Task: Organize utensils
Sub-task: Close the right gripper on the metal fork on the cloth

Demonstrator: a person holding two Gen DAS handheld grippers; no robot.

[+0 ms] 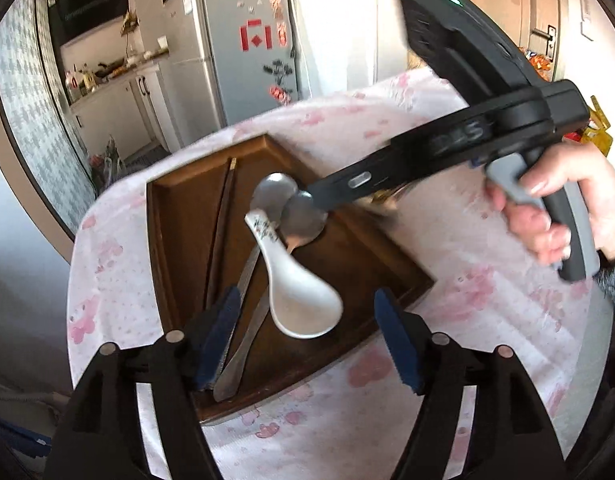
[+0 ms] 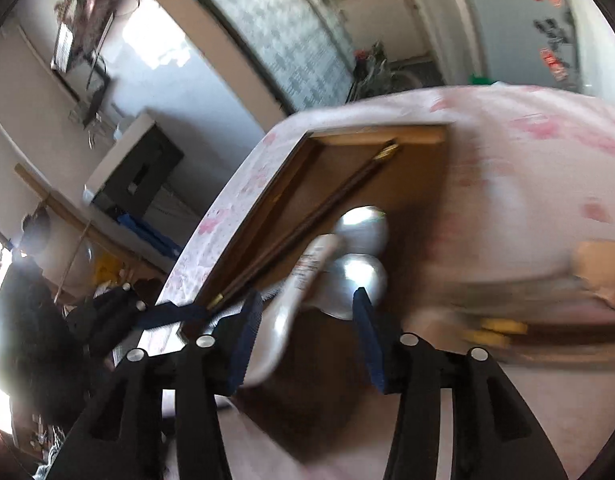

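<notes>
now hovering wide open, left gripper (image 1: 307, 332) over white spoon (image 1: 295, 288) in wooden tray (image 1: 179, 216); right gripper (image 2: 303, 332) likewise open.

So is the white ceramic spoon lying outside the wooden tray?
No, the white ceramic spoon lies inside the wooden tray, across the metal spoons.

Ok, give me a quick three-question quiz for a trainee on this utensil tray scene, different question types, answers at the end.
1. True or false: the white ceramic spoon lies inside the wooden tray.
2. Multiple choice: the dark chopsticks lie A) on the tablecloth, B) in the tray, C) in the left gripper.
3. Fill in: the two round bowls beside the ceramic spoon's handle belong to ___ spoons.

Key: 1 true; 2 B; 3 metal.
</notes>
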